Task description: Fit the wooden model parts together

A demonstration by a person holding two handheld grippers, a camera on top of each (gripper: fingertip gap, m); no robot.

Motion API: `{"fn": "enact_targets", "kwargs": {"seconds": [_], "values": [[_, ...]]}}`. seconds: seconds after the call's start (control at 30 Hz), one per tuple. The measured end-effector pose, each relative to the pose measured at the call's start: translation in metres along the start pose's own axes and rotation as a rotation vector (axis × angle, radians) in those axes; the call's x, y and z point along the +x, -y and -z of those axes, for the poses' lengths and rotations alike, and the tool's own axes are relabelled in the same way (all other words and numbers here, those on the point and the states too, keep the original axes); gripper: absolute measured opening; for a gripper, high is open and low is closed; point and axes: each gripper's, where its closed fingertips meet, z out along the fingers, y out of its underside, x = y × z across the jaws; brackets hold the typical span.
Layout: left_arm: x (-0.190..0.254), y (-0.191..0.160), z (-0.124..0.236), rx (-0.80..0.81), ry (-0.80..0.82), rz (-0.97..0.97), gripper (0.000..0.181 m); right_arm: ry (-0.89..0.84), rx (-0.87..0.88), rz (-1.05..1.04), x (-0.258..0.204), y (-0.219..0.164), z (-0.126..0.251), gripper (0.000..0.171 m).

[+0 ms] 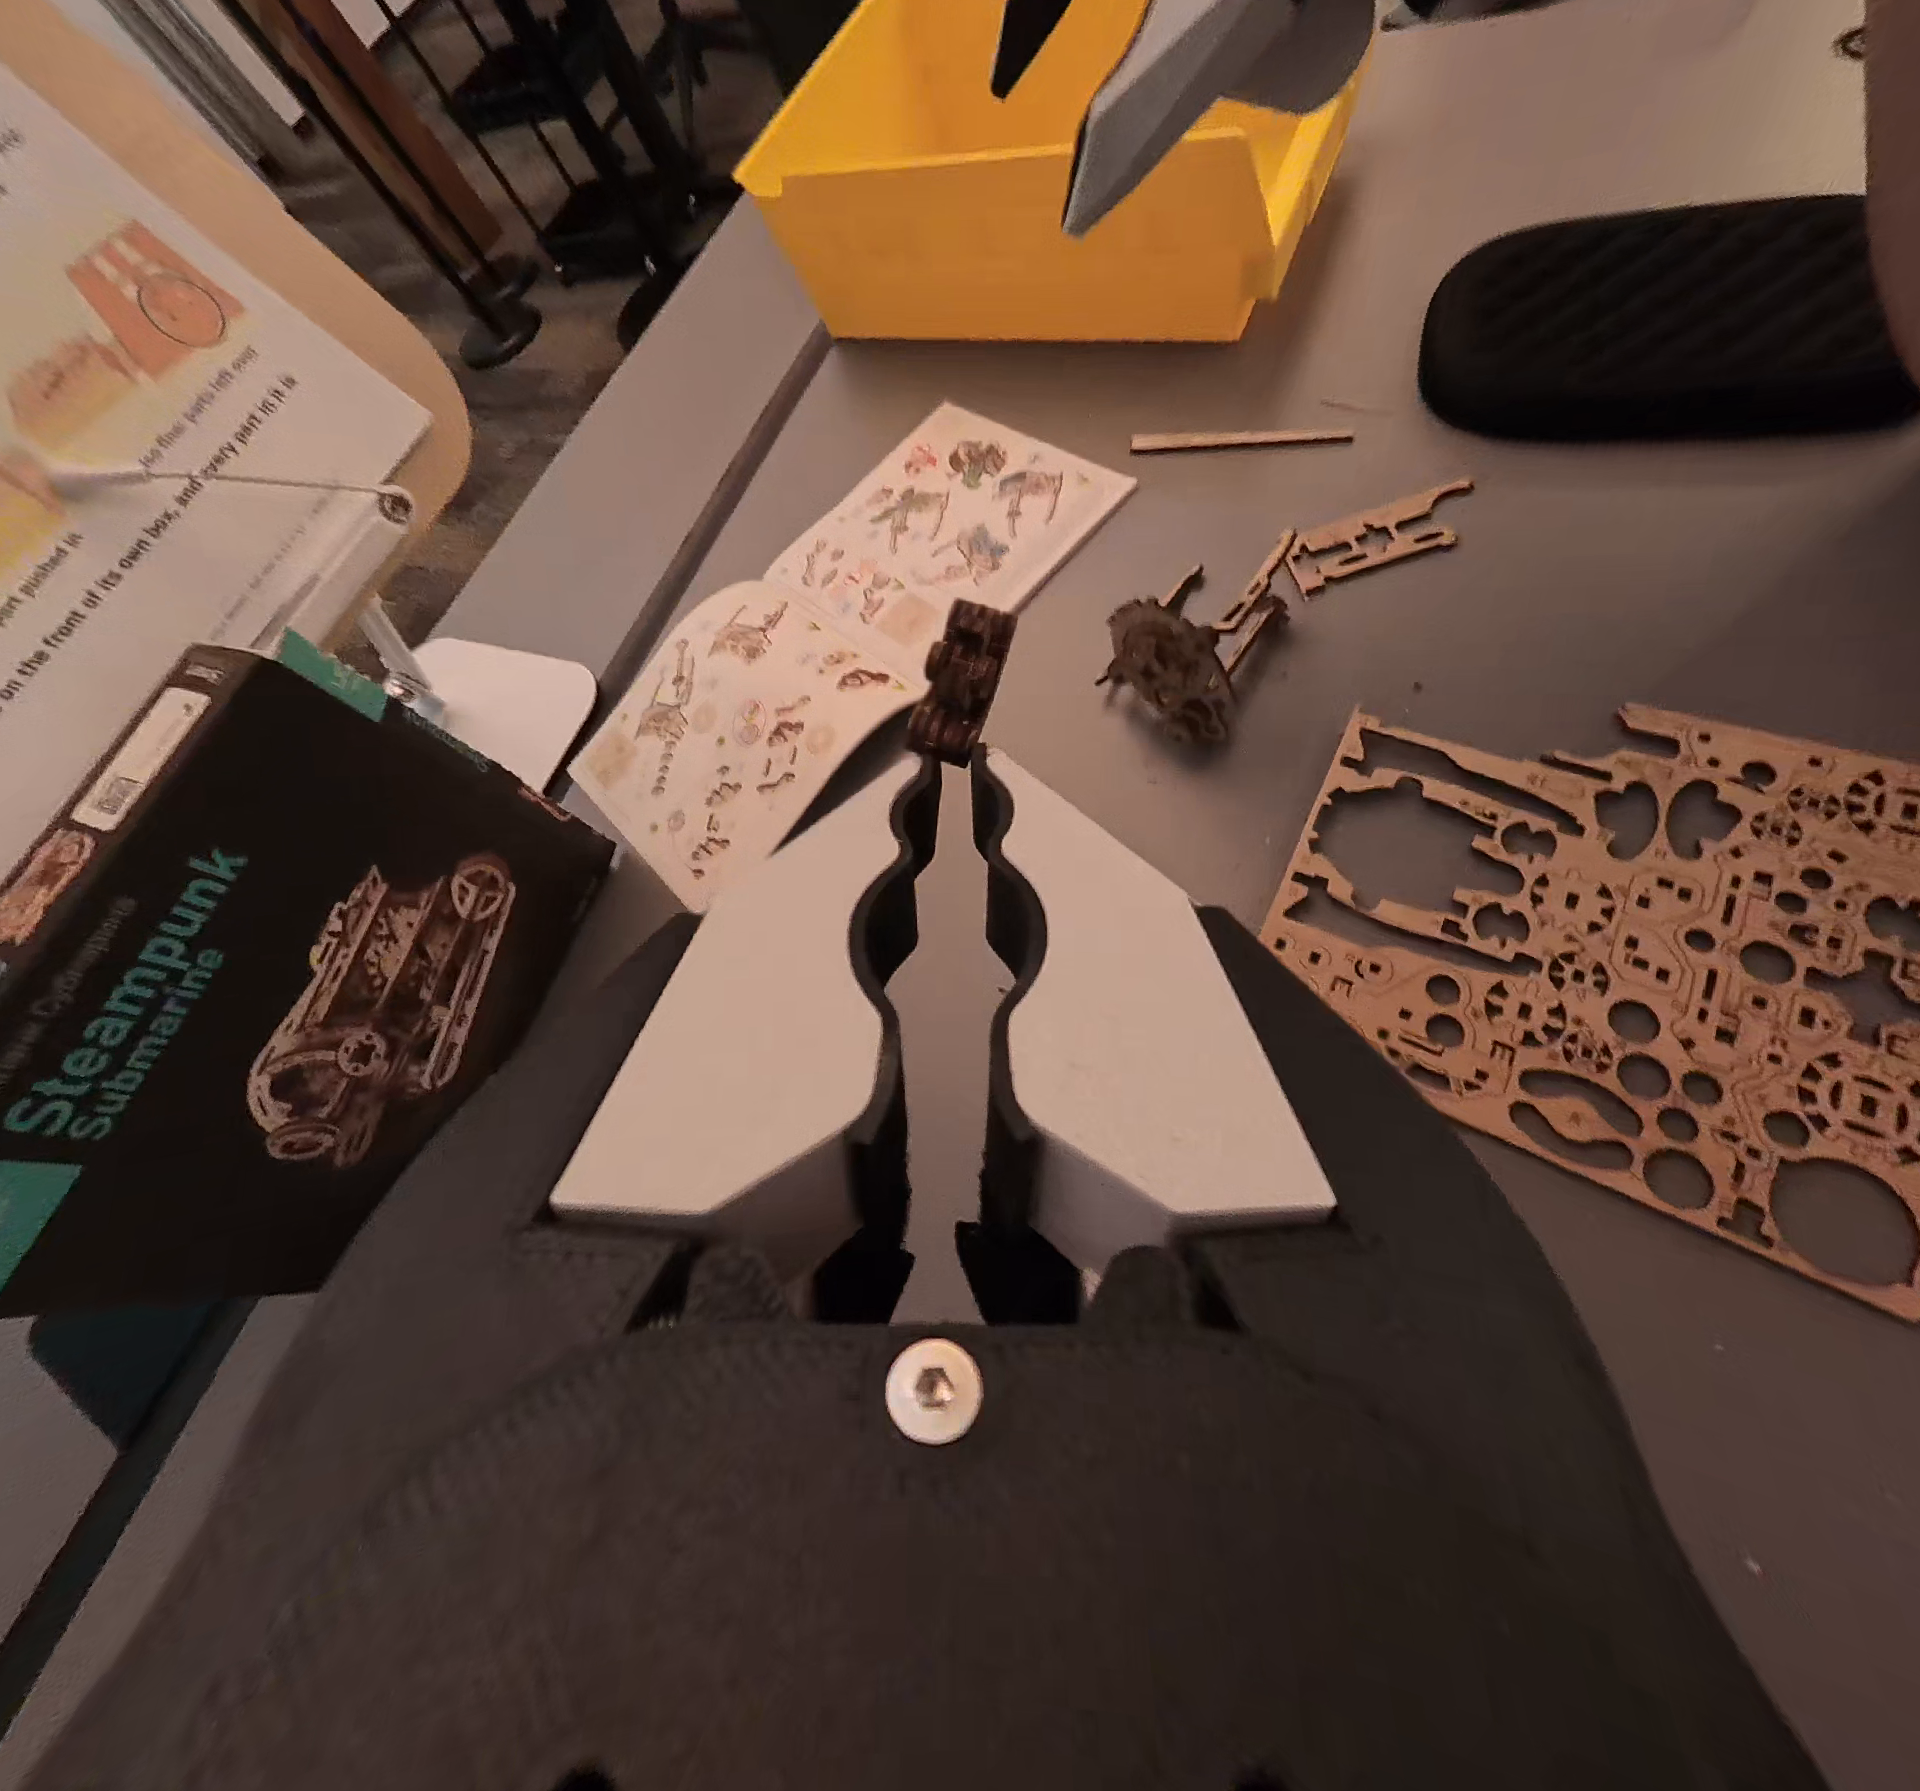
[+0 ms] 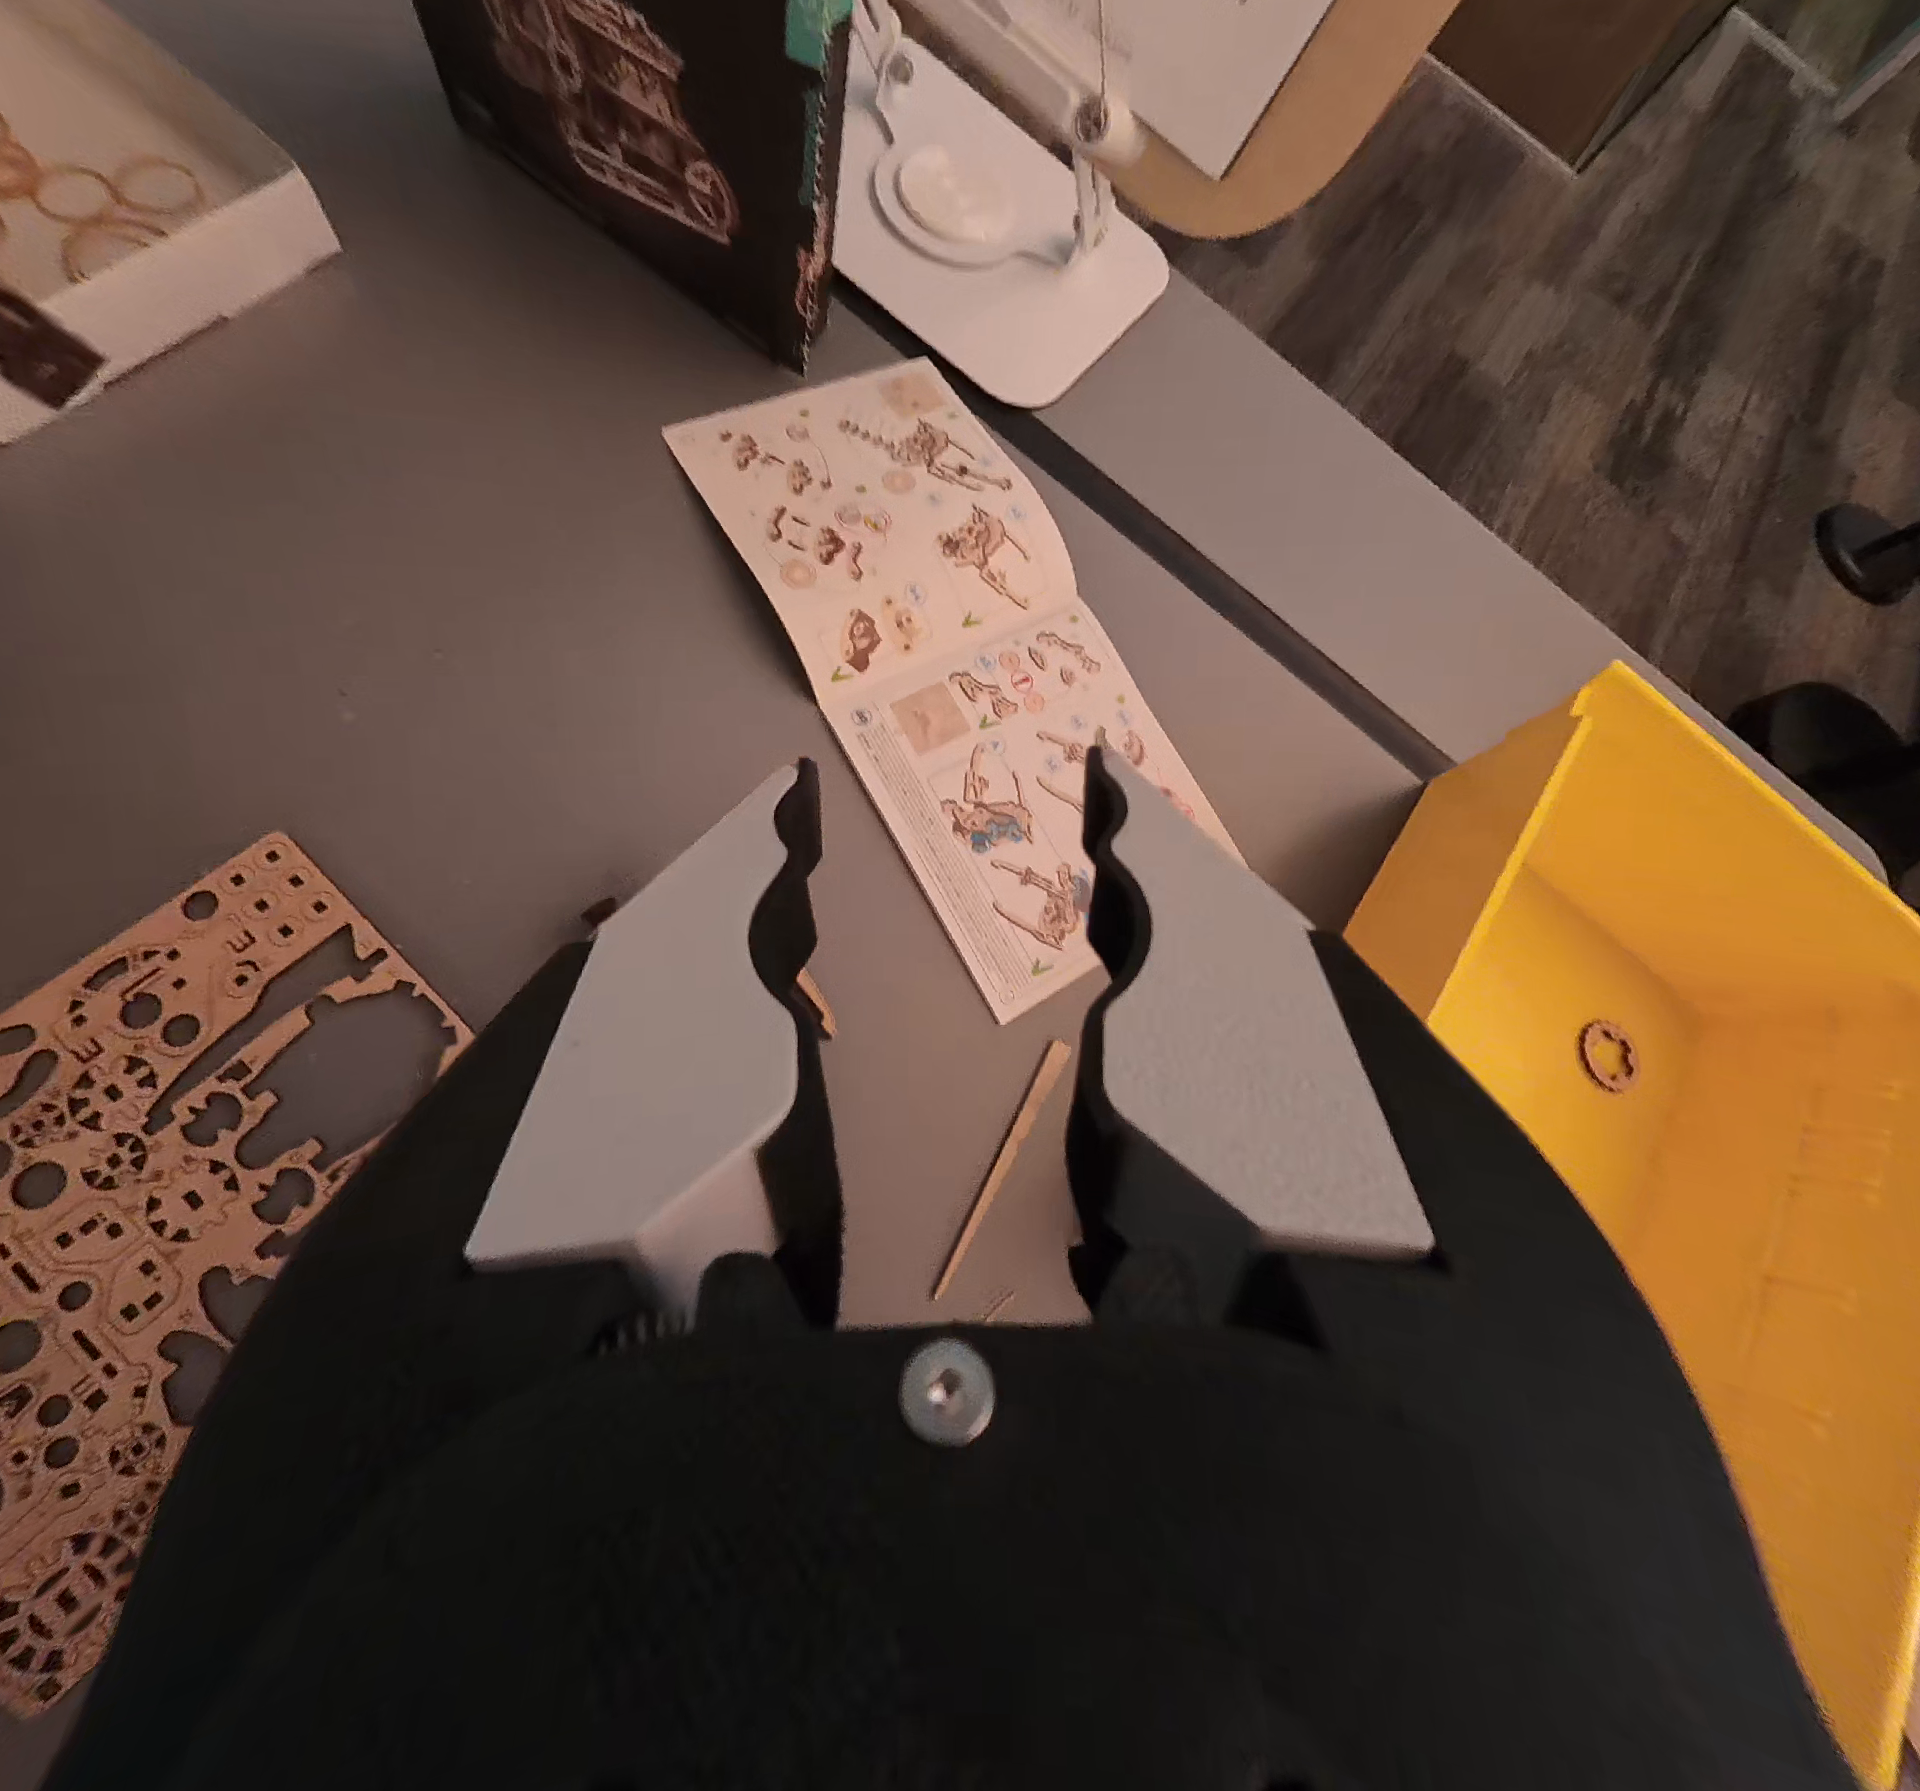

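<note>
**Assembly under way, one piece in hand**

Progress looks partial. The left gripper [image 1: 956,754] is clenched on a small dark wooden sub-assembly [image 1: 961,687], pinched at the very fingertips and held above the open instruction leaflet [image 1: 862,640]. A second dark, partly built cluster [image 1: 1169,666] sits on the grey table [image 1: 1558,578] just right of the leaflet, with a loose cut-out fragment [image 1: 1371,536] beside it and a thin wooden stick [image 1: 1242,439] farther back. The punched-out parts sheet [image 1: 1621,972] is mostly holes, so many pieces seem already removed; joining the two clusters, by my reading, remains.

The right gripper [image 2: 951,780] is released, its jaws spread and holding nothing, hovering over the leaflet near the yellow bin [image 2: 1558,910].

Only the right wrist view shows a small round wooden disc [image 2: 1607,1055] lying inside the bin (hidden from the left camera by the bin wall). Only the left wrist view shows the held piece and the second cluster.
</note>
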Motion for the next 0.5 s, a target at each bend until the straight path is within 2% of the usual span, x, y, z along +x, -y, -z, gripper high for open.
{"fn": "enact_targets", "kwargs": {"seconds": [0.03,0.27,0.3,0.37,0.5], "values": [[-0.002,0.003,0.000,0.013,0.007,0.000,0.004,0.011,0.012,0.004,-0.002,0.002,0.000,0.051],[-0.007,-0.011,0.004,0.016,-0.024,0.058,0.004,0.055,0.039,0.037,-0.017,0.011,-0.007,0.051],[-0.010,-0.009,0.005,0.027,-0.019,0.061,0.004,0.068,0.048,0.046,-0.021,0.013,-0.007,0.054],[-0.010,-0.004,0.010,0.058,-0.035,0.072,0.004,0.106,0.074,0.068,-0.029,0.018,-0.005,0.072],[-0.012,0.002,0.020,0.077,-0.025,0.043,0.004,0.115,0.131,0.046,-0.033,0.030,0.003,0.077]]}}
